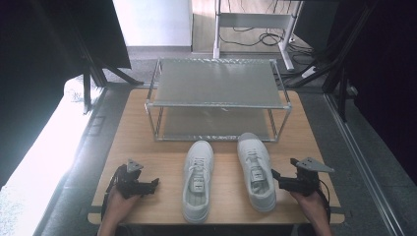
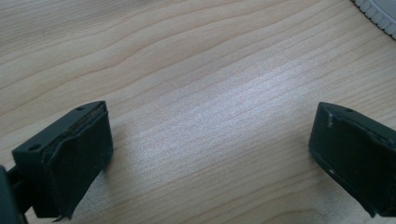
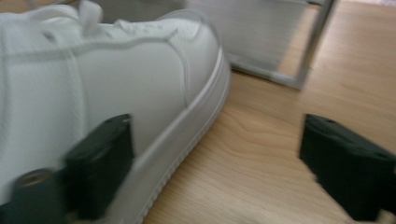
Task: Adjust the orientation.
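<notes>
- Standing at the far middle of the table (image 1: 147,147), the two-tier shelf rack (image 1: 216,83) is the landmark here; its open front faces the person, which I take as the reason the shoes are lined up before it, ready to be slid onto a tier.
- Lying just in front of the rack, the right shoe (image 1: 256,169) points its toe at the lower tier and nearly reaches the rack's front rail; that heading suggests it only needs a lift and a push forward.
- Sitting beside it, a little farther from the rack and on the person's left, the left shoe (image 1: 197,179) points the same way, apart from its partner so each can be taken singly.
- Coming in at the outer side of the right shoe, well short of the rack, the right gripper (image 1: 276,178) has its jaws apart and released; in the right gripper view one jaw is already against the shoe's side wall (image 3: 116,79) and the other is over bare wood, so nothing is clamped yet. The placing reads as lining up to pinch the shoe's side.
- Resting nearer the person than the rack, off the left shoe's outer side, the left gripper (image 1: 150,185) hovers with jaws wide and empty over plain wood (image 2: 205,93), seemingly waiting its turn.
</notes>
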Demonstrator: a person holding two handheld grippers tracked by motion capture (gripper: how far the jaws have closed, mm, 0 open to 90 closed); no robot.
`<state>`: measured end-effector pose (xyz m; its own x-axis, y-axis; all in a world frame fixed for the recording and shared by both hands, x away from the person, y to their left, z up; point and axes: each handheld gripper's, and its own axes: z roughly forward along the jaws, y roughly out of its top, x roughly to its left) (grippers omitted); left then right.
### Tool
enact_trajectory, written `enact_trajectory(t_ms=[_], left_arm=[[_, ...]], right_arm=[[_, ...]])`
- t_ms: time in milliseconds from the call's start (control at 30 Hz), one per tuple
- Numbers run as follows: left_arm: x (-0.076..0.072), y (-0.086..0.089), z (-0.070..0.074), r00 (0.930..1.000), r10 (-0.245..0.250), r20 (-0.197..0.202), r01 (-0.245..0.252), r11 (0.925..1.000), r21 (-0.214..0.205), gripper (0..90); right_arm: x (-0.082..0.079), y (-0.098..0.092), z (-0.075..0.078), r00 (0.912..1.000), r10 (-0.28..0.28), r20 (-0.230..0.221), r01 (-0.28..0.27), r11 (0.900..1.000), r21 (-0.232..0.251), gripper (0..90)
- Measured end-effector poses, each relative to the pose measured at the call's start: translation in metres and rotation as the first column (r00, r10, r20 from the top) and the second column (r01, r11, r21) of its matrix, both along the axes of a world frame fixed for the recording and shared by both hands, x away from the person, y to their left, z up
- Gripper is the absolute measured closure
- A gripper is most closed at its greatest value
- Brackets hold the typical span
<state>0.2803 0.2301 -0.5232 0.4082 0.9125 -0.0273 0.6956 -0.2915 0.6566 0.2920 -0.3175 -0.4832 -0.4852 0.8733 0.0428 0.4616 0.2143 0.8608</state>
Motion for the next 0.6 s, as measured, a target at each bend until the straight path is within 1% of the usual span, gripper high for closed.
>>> enact_trajectory(t_ms=[33, 67, 100, 133, 167, 233, 300, 467, 600], left_arm=[[-0.0001, -0.0001, 0.0, 1.0, 0.0, 0.0, 0.0, 1.0, 0.0, 0.0], [-0.0001, 0.0, 0.0, 1.0, 0.001, 0.0, -0.001, 1.0, -0.001, 0.0], [-0.0001, 0.0, 0.0, 1.0, 0.001, 0.0, -0.001, 1.0, -0.001, 0.0], [-0.0001, -0.0001, 0.0, 1.0, 0.001, 0.0, -0.001, 1.0, -0.001, 0.0], [-0.0001, -0.0001, 0.0, 1.0, 0.001, 0.0, -0.001, 1.0, -0.001, 0.0], [-0.0001, -0.0001, 0.0, 1.0, 0.001, 0.0, -0.001, 1.0, -0.001, 0.0], [-0.0001, -0.0001, 0.0, 1.0, 0.001, 0.0, -0.001, 1.0, 0.0, 0.0], [-0.0001, -0.0002, 0.0, 1.0, 0.002, 0.0, -0.002, 1.0, 0.001, 0.0], [-0.0007, -0.0004, 0.0, 0.9999, 0.013, 0.001, -0.013, 0.9999, -0.001, 0.0]], right_arm=[[0.0023, -0.0023, -0.0031, 0.9991, -0.037, -0.019, 0.036, 0.9992, -0.017, 17.4], [0.0037, -0.0047, -0.005, 0.9986, -0.043, -0.03, 0.043, 0.9991, -0.007, 13.5], [0.0037, -0.0047, -0.005, 0.9986, -0.043, -0.03, 0.043, 0.9991, -0.007, 13.5], [0.0073, -0.0104, -0.009, 0.9964, -0.033, -0.078, 0.037, 0.9977, 0.057, 12.5], [0.0077, -0.0115, -0.0095, 0.9963, -0.026, -0.082, 0.03, 0.998, 0.056, 12.4], [0.0075, -0.011, -0.0097, 0.9969, -0.016, -0.077, 0.019, 0.9992, 0.035, 12.4], [0.0069, -0.0106, -0.0092, 0.9975, -0.017, -0.069, 0.018, 0.9995, 0.024, 12.4], [0.0067, -0.0114, -0.0095, 0.998, -0.009, -0.062, 0.011, 0.9998, 0.019, 11.3], [0.006, -0.0116, -0.009, 0.9986, -0.007, -0.052, 0.007, 0.9999, 0.012, 11.3]])
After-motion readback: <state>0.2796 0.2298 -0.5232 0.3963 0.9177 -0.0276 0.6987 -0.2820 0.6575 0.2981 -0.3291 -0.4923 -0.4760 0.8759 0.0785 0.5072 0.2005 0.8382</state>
